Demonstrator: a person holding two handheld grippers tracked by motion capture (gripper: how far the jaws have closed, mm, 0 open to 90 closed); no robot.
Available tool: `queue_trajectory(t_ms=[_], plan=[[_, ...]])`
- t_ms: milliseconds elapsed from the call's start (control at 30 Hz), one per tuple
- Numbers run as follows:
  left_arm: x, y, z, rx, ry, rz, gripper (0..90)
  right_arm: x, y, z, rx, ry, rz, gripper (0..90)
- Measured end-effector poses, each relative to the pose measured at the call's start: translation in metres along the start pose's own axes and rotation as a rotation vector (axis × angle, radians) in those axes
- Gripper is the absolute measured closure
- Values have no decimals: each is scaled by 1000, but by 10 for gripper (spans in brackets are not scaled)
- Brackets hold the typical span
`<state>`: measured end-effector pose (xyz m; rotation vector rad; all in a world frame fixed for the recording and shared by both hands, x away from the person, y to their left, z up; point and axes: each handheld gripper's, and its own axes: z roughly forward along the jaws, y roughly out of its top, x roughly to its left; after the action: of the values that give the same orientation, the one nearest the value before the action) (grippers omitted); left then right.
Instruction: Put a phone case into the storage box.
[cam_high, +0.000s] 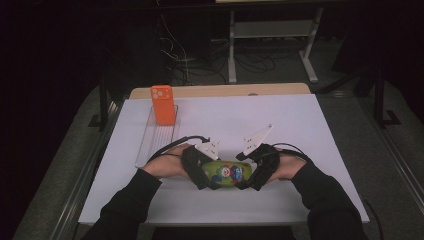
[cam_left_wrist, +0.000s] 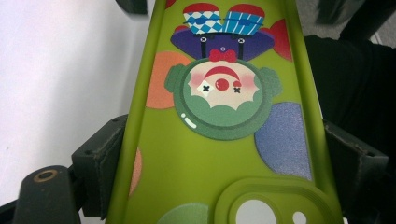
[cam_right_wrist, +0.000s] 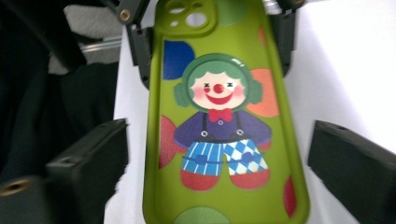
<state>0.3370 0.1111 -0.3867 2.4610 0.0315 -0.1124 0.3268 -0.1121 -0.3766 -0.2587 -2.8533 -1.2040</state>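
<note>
You will find no readable text, brand or number here: the green phone case (cam_right_wrist: 224, 116) carries a clown drawing (no lettering), and the orange phone (cam_high: 163, 104) is unmarked.

2 phone cases are showing on the worktop (cam_high: 300, 130): 1 green case (cam_high: 227, 173) with a clown print and 1 orange case (cam_high: 163, 104). 1 clear tray (cam_high: 146, 142) is lying under the orange case. 2 claws are showing, the left claw (cam_high: 205, 175) and the right claw (cam_high: 250, 174), and 2 hands are holding them.
</note>
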Motion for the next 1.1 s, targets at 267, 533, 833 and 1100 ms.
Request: queue_trajectory(t_ms=[267, 533, 833, 1100], plan=[[2, -4, -1, -6, 92, -92, 145, -3, -12, -12, -45, -112, 132, 7], [-3, -8, -4, -40, 227, -204, 146, -1, -26, -22, -86, -202, 274, 7], [-10, -15, -2, -42, 396, -329, 147, 1, -38, -20, -124, -354, 404, 8], [-11, -21, -2, -55, 414, -402, 148, 11, -51, -6, -156, -439, 497, 7]])
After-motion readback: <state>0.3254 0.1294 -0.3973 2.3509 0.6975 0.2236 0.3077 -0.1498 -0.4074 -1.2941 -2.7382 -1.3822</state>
